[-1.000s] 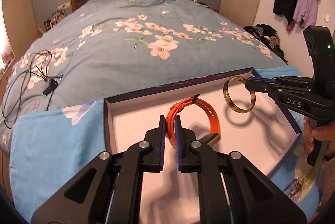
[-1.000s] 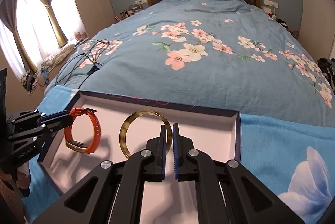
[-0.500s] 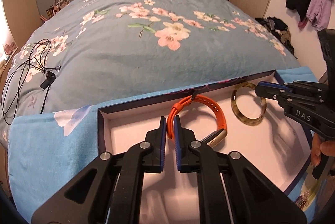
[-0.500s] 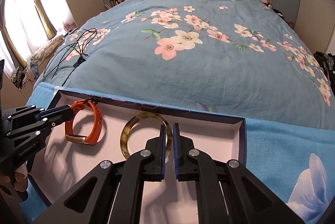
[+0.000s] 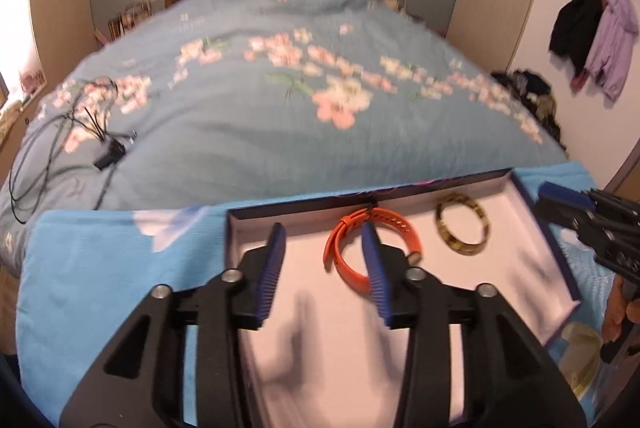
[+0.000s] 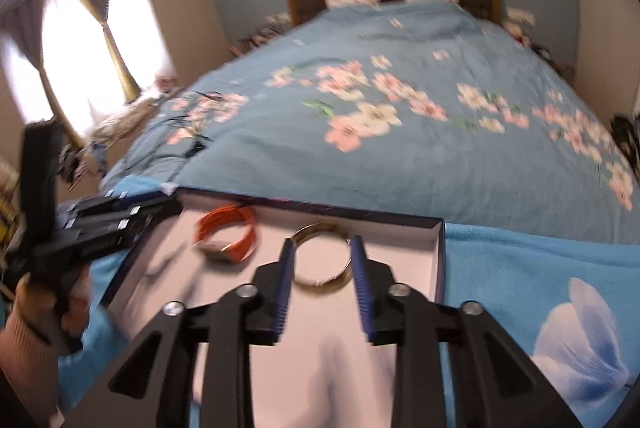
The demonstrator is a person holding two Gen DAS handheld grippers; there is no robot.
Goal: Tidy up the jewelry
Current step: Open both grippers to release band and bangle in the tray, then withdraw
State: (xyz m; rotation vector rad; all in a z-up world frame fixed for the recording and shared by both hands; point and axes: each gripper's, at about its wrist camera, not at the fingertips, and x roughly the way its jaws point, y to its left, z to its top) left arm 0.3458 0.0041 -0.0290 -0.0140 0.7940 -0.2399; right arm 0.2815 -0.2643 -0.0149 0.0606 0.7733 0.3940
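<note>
The bed (image 5: pixel 280 116) filled the upper half of both views, and the box (image 5: pixel 536 268) sat on a blue towel (image 5: pixel 100 268) along the lower edge, its white floor taking up the bottom centre.

Half a second before, each gripper had been pinched on a piece and holding it up over the box. Now both had let go. The left gripper (image 5: pixel 323 260) stood wide open with nothing between its fingers; the orange band (image 5: pixel 352 264) lay on the box floor just right of centre in the left view, behind the right-hand finger. The right gripper (image 6: pixel 322 276) was open too, and the bangle (image 6: pixel 320 286) lay flat on the floor between and just beyond its tips. The frames were smeared with motion, so I could not swear that the bangle was clear of the fingers.

Both pieces appeared to be down in the box, side by side and apart. That placing looked done; the hands seemed free to draw back.
</note>
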